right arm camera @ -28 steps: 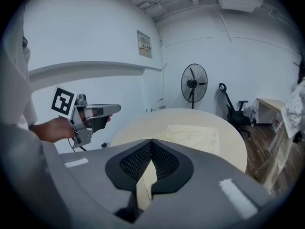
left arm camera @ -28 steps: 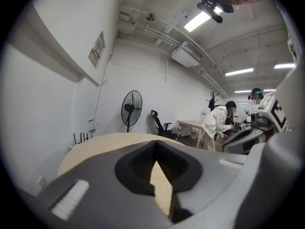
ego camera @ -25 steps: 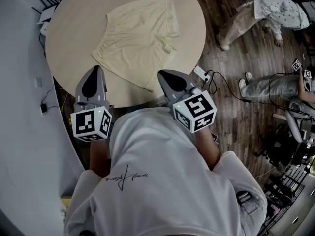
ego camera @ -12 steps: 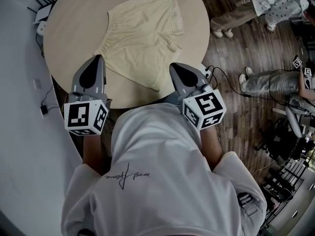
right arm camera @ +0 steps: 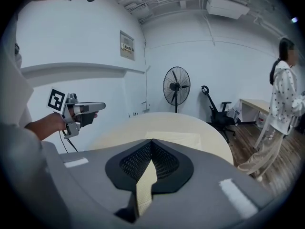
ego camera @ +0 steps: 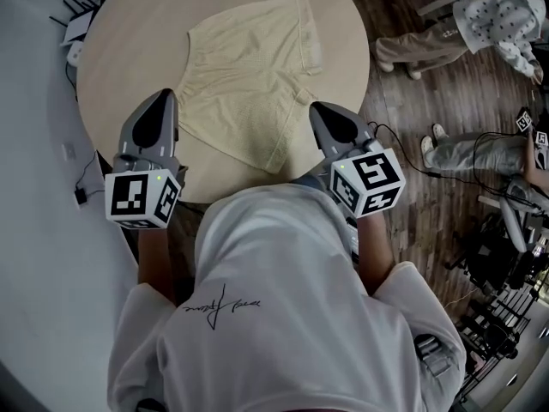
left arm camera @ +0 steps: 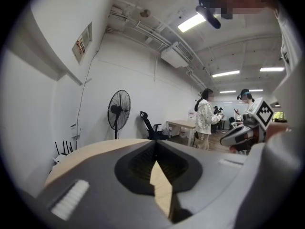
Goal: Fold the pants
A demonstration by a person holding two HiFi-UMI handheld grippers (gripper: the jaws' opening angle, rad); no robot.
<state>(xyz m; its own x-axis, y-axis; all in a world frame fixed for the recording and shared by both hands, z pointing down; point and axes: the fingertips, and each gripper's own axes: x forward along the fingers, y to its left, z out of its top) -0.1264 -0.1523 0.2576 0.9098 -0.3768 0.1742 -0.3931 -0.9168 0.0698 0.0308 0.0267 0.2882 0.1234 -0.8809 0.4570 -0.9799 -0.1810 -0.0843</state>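
approaching stage, item by item.
- pale yellow shorts [ego camera: 249,75]: spread flat and unfolded on the round table [ego camera: 129,50], upper middle of the head view, set at a slant. the nearest edge falls between the two grippers. no fold shows.
- left gripper [ego camera: 159,101]: lower left of the head view, nose over the table's near rim, just left of the cloth and apart from it. claw closed, tips meeting, nothing held.
- right gripper [ego camera: 322,112]: lower right of centre, nose near the right-hand corner of the shorts, not touching as far as can be told. claw closed, empty.
- step in hand, by judgement: reaching in before the first grasp, so the task is barely begun.
- next move, by judgement: both claws need to open, drop to the cloth, and pinch two corners of one side. they should take only the layers meant to travel, then carry that side over the other half.
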